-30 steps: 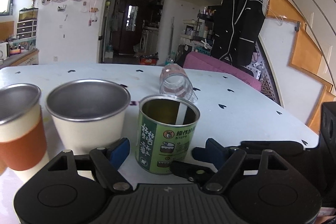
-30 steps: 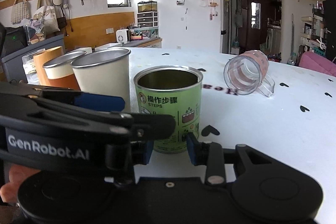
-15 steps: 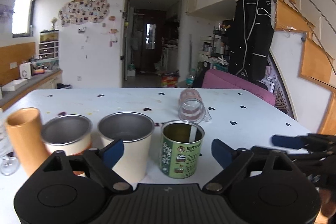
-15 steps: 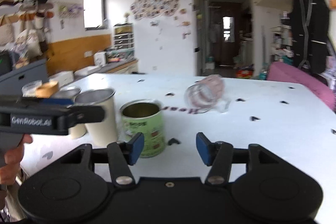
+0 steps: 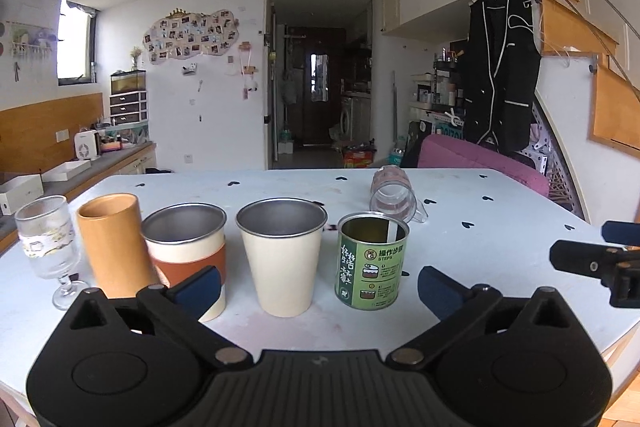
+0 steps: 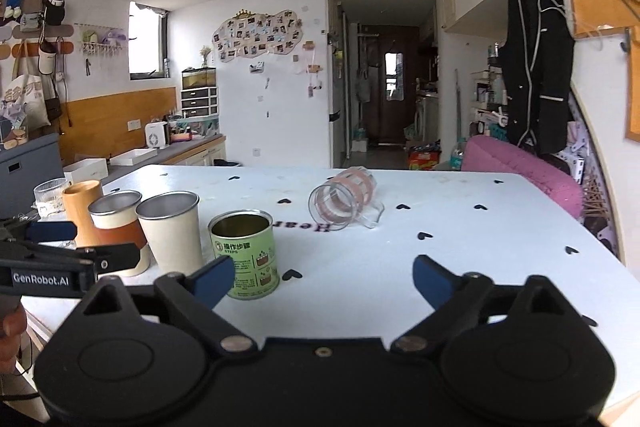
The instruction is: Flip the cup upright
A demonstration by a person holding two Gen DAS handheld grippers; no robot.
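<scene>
A clear glass cup with pink bands and a handle lies on its side (image 6: 345, 199) on the white table, mouth toward me; it also shows in the left wrist view (image 5: 393, 195) behind the green can. My right gripper (image 6: 323, 277) is open and empty, well short of the cup. My left gripper (image 5: 319, 287) is open and empty, in front of the row of upright cups. The left gripper also shows at the left edge of the right wrist view (image 6: 72, 259).
A green tin can (image 6: 245, 253), a cream steel cup (image 6: 173, 230), a steel cup with a brown sleeve (image 6: 117, 231), an orange tumbler (image 5: 114, 241) and a stemmed glass (image 5: 50, 247) stand in a row. A pink chair (image 6: 524, 167) is behind the table.
Both grippers have pulled back and risen from the can, and both have opened wider. The row of cups now shows in full. The lying cup has not moved.
</scene>
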